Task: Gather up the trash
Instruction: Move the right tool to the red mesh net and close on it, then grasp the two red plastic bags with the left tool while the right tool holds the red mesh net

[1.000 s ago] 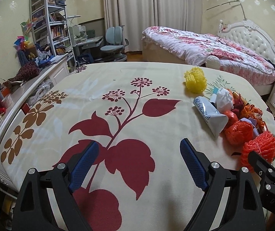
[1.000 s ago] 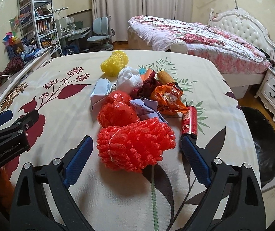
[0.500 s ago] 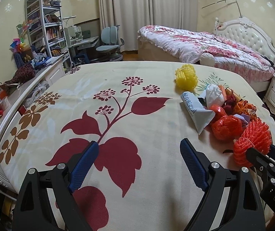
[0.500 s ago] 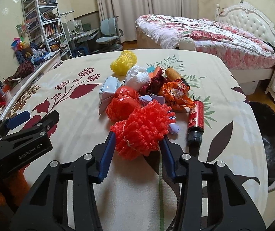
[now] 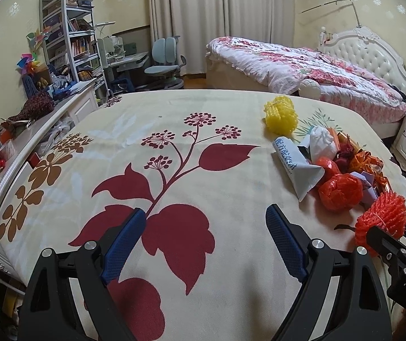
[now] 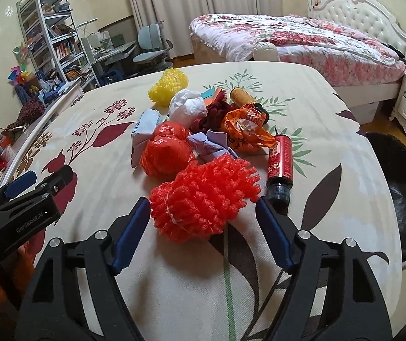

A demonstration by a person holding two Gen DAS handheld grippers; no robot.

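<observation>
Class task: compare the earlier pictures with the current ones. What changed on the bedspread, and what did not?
The right gripper squeezed the red foam net half a second ago; its jaws are now opening, pads off the net, which lies between them. The left gripper stayed open over bare bedspread. The trash pile looks unchanged.

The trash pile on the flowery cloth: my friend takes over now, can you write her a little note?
Left tool: open, empty, over bare flowery tablecloth.
Right tool: jaws opening, red foam net ball between them, not gripped.
Other trash lies just behind it: red plastic bag, red bottle, yellow foam net.
Done: nothing collected.
Left: everything; black bin sits on the right.
</observation>
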